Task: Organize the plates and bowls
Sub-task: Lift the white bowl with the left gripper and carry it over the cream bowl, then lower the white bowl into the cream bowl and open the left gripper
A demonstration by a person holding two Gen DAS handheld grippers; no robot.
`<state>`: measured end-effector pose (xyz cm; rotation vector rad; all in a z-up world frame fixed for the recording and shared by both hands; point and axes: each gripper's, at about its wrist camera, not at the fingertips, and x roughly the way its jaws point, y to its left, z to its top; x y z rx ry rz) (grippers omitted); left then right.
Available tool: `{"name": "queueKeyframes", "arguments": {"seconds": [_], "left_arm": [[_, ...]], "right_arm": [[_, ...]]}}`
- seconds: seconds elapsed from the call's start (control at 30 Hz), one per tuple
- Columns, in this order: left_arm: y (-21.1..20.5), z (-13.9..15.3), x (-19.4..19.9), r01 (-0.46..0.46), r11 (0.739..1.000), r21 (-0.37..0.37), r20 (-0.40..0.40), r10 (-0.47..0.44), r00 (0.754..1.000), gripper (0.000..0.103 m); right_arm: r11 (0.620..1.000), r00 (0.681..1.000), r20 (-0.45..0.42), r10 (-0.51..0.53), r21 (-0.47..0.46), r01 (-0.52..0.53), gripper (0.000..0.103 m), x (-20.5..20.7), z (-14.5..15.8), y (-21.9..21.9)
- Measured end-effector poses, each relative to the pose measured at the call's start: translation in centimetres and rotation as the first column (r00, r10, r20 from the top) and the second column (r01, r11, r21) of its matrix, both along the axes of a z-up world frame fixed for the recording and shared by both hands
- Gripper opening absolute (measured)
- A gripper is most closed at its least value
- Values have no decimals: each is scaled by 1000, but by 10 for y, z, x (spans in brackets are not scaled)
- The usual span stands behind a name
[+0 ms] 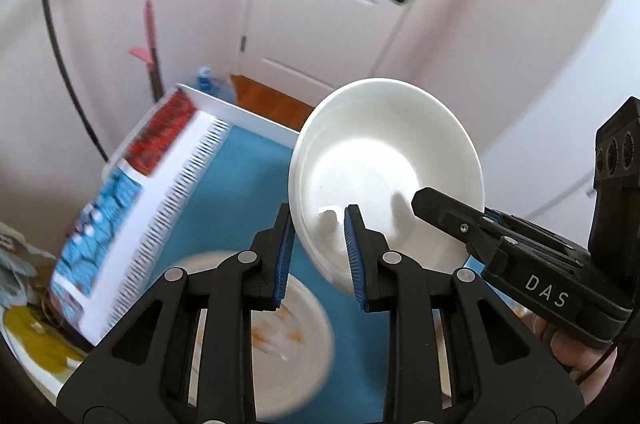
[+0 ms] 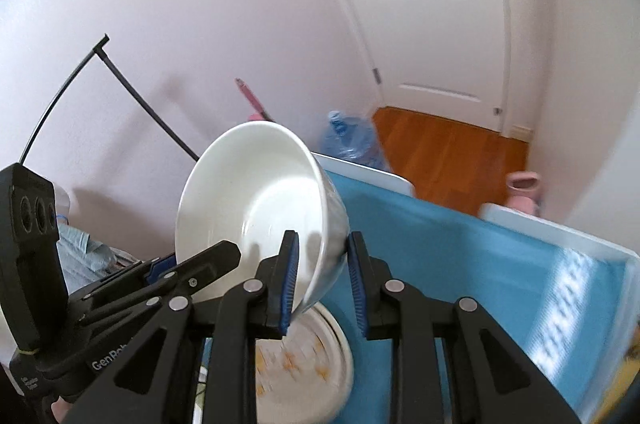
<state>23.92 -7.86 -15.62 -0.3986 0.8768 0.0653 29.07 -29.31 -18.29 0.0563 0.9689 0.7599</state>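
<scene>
White bowl [image 1: 384, 180]: rim clamped by left tool [image 1: 320, 256] and right tool [image 2: 322, 280], above a blurred, possibly patterned plate [image 2: 304, 364]. Markings: "DAS"; "GenRob", cut off.

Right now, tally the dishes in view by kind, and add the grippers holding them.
Bowls: 1, the white bowl clamped by its rim between both grippers
Plates: 1, the patterned plate on the blue mat below
Grippers: 2, the left gripper and the right gripper
Total: 4
</scene>
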Motion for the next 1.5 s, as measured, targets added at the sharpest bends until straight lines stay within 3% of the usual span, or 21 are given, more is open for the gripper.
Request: {"name": "queueKeyframes", "arguments": {"seconds": [0.3,0.5,0.7,0.83,1.07,1.5], "left_arm": [[-111,-7,-31,215,976,-42,-49,-217,975,22],[-167,-41,-39,367,928,-66,-139,-373,917,22],[-204,-71,-44,471,881,-50,-224,-470,854,22],[-218,-87,-46,515,857,-22,-282,-500,819,22],[-227,-107,-39,555,831,29,-356,-511,783,22],[-239,-102,-33,589,793,156,-381,-502,776,22]], "right_arm": [[982,983,-16,-183,-48,182,23,-58,8,-120],[949,949,-61,-311,-84,305,23,-80,-17,-177],[909,905,-113,-410,-127,396,23,-95,-50,-213],[895,883,-154,-442,-133,425,23,-101,-70,-224],[885,866,-186,-463,-146,442,23,-107,-97,-230],[883,889,-126,-441,-237,404,23,-111,-105,-219]]}}
